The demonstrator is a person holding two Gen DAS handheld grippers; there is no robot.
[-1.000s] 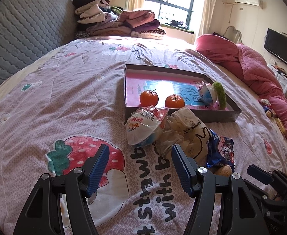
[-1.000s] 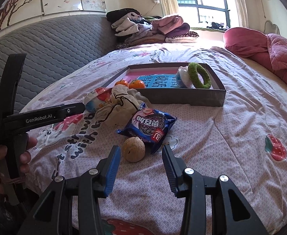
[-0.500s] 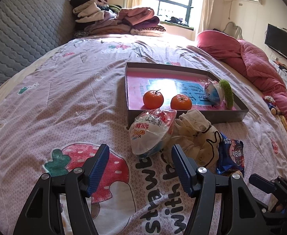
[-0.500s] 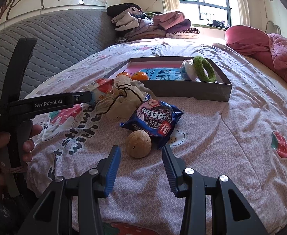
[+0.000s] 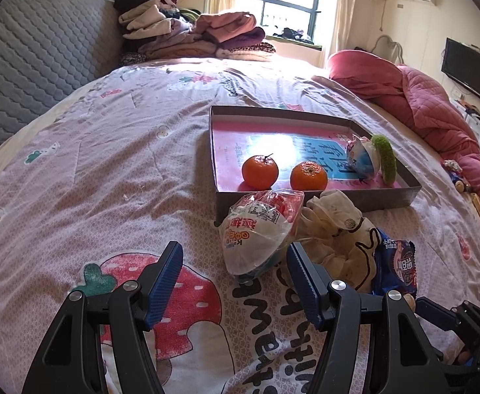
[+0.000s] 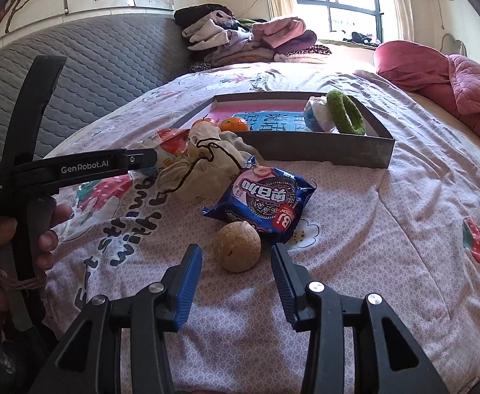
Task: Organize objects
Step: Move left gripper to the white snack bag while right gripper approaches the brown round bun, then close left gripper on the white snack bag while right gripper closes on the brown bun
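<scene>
While both grippers hang low over the bedspread, each has its blue-padded fingers spread apart and grasps nothing. Just ahead of the right gripper, almost between its fingertips, lies a walnut, round, tan and rough-skinned, resting on the cloth. Touching the walnut's far side is a blue cookie packet, glossy, with a picture of dark sandwich biscuits. Ahead of the left gripper, slightly toward its right finger, sits a clear plastic snack bag with red and white print, puffed and crinkled. Beside it, to the right, is a cream drawstring pouch, crumpled, with a dark cord. Beyond both stands a shallow grey box with a pink and blue bottom. Inside it are two mandarins, bright orange, near the front wall, and at the right end a small blue-and-white packet leaning against a green fuzzy ring.
</scene>
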